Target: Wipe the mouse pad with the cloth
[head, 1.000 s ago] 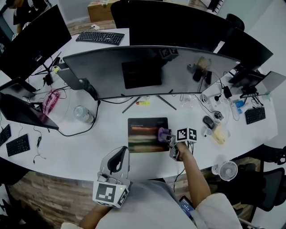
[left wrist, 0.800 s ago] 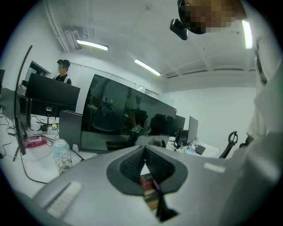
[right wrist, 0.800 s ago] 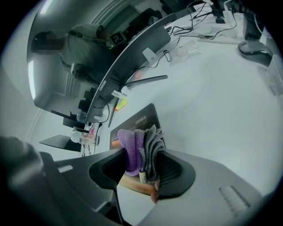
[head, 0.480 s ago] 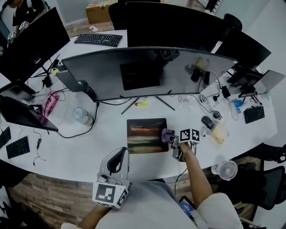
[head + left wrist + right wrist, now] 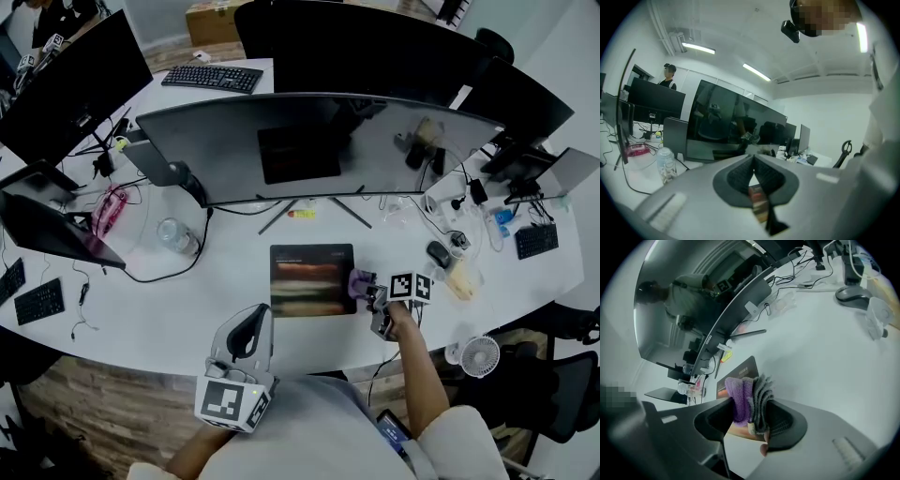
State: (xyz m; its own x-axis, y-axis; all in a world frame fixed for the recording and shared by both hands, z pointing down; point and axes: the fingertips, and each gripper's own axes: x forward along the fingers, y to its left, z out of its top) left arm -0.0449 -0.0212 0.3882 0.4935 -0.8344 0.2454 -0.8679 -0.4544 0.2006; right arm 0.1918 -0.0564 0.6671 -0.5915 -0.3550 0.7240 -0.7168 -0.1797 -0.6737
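Two grippers show: the left gripper (image 5: 257, 321), at the bottom centre of the head view, has its jaws pressed together on nothing. Just right of centre, the right gripper (image 5: 368, 291) is clamped on the purple and grey cloth (image 5: 358, 282), which sits at the right edge of the mouse pad (image 5: 309, 281) on the white desk (image 5: 178, 300). Beyond the pad a curved monitor (image 5: 309, 150) spans the upper frame.

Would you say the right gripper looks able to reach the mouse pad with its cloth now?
Probably yes: the right gripper, shut on the cloth, sits at the right edge of the pad, with nothing between them.
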